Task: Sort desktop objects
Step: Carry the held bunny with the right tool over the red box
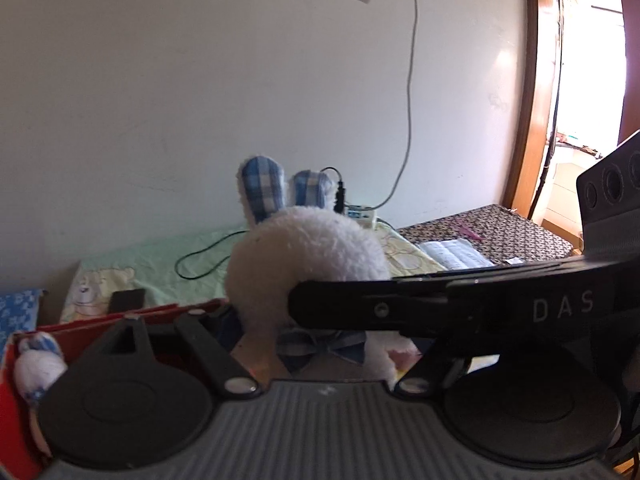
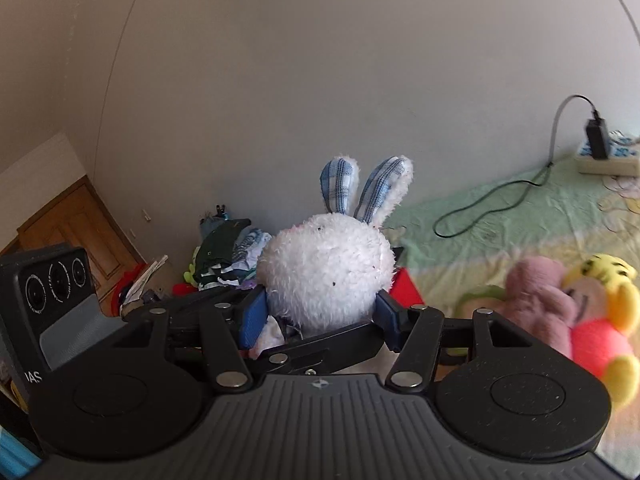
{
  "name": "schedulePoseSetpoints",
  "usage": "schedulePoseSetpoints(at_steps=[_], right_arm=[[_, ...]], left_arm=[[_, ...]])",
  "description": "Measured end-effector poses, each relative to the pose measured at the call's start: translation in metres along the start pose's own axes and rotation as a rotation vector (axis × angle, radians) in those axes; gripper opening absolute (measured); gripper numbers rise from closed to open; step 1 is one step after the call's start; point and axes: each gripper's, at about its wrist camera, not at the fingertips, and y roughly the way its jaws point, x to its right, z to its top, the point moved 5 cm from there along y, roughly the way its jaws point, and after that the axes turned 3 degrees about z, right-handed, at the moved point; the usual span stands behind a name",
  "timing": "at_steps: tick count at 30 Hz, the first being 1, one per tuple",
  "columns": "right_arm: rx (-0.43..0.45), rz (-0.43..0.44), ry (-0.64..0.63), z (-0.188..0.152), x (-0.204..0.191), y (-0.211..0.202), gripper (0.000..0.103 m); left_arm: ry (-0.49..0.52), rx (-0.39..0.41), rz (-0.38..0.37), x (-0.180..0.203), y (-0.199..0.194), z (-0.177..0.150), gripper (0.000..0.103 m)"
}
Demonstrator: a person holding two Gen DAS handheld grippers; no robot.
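You are holding the white plush rabbit (image 2: 326, 268) aloft with the right tongs (image 2: 320, 316), whose blue pads are squeezing its lower head from nine and three o'clock; it is looking light, soft and compressible, so I judge a deep grip around the body safest, never the checked ears. The left tongs (image 1: 256, 344) are standing around the same rabbit, but the right tool is covering their far finger, so I cannot tell their grip.
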Motion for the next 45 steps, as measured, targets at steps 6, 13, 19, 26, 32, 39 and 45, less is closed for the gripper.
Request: schedulePoseSetpoints(at_steps=[6,13,19,26,32,39,45], right_arm=[[0.009,0.055,-0.094,-0.015,-0.040,0.080,0.059],[-0.031,0.097,-0.118,-0.038,-0.060,0.147,0.057],[-0.068,0.118,-0.120,-0.056,-0.072,0.178,0.057],[-0.086,0.119,-0.115,-0.073,-0.085,0.201,0.057],[-0.123,0.110,-0.082,-0.087,-0.086,0.211,0.056],[-0.197,0.102,-0.052,-0.098,-0.085,0.219,0.057],[-0.304,0.114,0.039,-0.100,-0.079,0.217,0.063]], left_arm=[[0.033,-0.016,0.104,-0.080,-0.013,-0.018,0.084],[0.049,-0.086,0.185,-0.146,-0.015,-0.049,0.084],[0.037,-0.131,0.202,-0.179,-0.020,-0.070,0.084],[0.038,-0.172,0.192,-0.203,-0.020,-0.086,0.084],[0.027,-0.220,0.185,-0.218,-0.020,-0.101,0.084],[0.039,-0.233,0.182,-0.219,-0.028,-0.110,0.083],[0.018,-0.237,0.172,-0.219,-0.034,-0.108,0.081]])
